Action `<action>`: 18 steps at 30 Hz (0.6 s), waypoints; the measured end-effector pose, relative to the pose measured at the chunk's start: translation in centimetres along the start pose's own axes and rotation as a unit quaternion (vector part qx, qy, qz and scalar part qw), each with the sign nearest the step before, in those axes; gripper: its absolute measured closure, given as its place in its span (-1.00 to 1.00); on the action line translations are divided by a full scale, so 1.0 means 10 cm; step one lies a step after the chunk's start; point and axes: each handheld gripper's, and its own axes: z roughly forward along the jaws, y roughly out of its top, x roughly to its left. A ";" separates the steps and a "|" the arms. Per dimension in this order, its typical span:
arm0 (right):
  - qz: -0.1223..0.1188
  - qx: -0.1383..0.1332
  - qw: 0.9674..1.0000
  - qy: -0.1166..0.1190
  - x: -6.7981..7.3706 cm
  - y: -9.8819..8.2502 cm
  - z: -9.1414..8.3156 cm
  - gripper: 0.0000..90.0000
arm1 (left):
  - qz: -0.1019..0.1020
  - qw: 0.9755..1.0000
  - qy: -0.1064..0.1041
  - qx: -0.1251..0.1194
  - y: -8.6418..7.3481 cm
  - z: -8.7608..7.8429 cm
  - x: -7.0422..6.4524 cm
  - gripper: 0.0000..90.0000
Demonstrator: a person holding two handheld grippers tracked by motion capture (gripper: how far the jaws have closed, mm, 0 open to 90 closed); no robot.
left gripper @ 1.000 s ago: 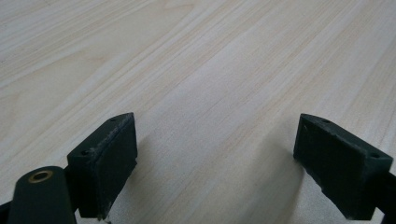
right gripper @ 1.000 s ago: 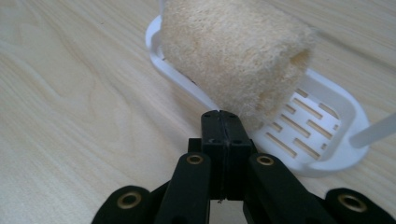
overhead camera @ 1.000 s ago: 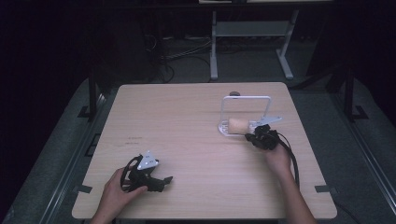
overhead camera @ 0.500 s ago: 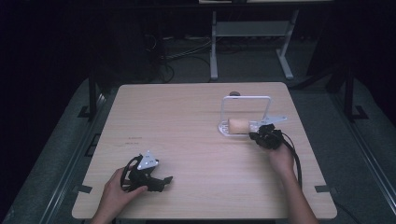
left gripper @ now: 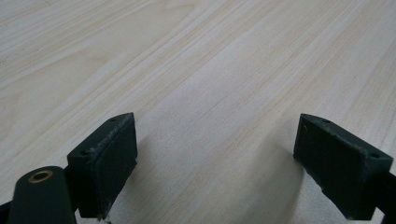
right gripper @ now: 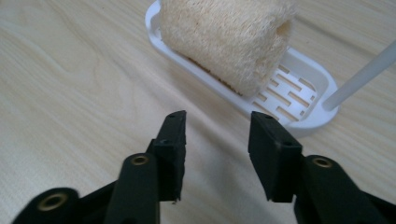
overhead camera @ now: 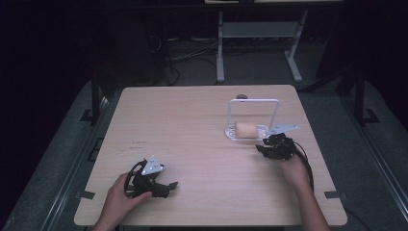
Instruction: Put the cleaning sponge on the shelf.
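With its jaws parted and nothing between them, having just been opening, the right gripper (right gripper: 215,154) sits just short of the sponge (right gripper: 224,39), likely having let it go. The sponge rests in the white dish (right gripper: 299,100) (a slotted one under a wire frame (overhead camera: 253,102)), presumably to drain. The right gripper view shows those slots; the high view shows the left gripper (overhead camera: 153,180) idle, well apart, jaws wide over bare tabletop (left gripper: 210,70).
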 end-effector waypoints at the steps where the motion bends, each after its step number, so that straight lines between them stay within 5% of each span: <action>1: -0.001 0.000 1.000 0.000 0.01 -0.01 -0.01 0.20 | 0.000 1.000 0.000 0.000 0.00 0.00 0.00 -0.71; 18: 0.019 -0.004 1.000 -0.010 0.13 -0.24 -0.18 -0.35 | 0.000 1.000 0.000 0.000 0.00 0.00 0.00 -0.71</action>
